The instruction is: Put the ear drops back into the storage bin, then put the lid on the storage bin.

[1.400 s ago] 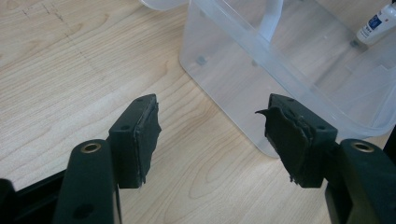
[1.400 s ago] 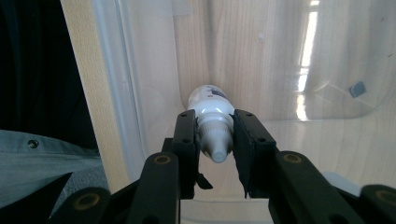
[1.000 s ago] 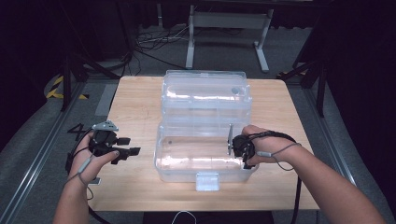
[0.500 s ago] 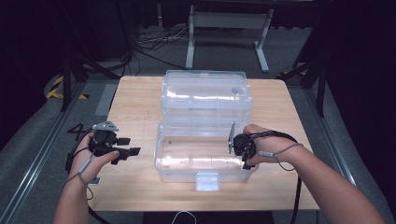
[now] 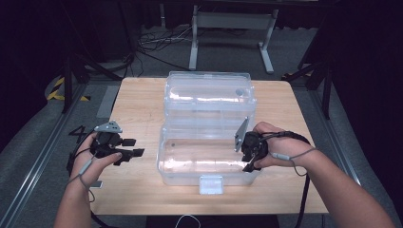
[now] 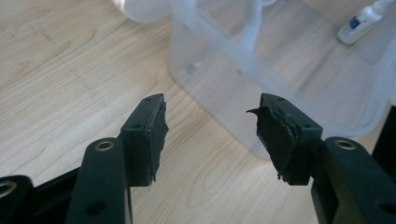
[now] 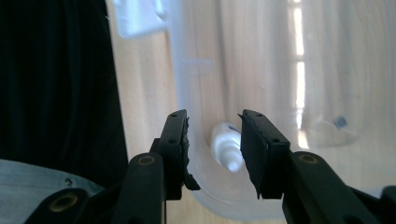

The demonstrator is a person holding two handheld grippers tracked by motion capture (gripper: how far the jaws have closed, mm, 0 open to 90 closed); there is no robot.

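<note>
A dim room surrounds the wooden counter [image 5: 138,99]. The bottle [image 7: 225,145] already lies inside the open clear box [image 5: 209,142], so closing the lid seems left. The right claw [image 7: 214,140], above the box's right end, has just been opening, empty. The left claw [image 6: 208,126] rests apart beside the box, closing slightly on nothing.

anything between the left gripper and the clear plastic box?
Nothing: bare light wooden tabletop separates the left gripper from the open clear plastic box. The high view and the left gripper view both show it.
</note>
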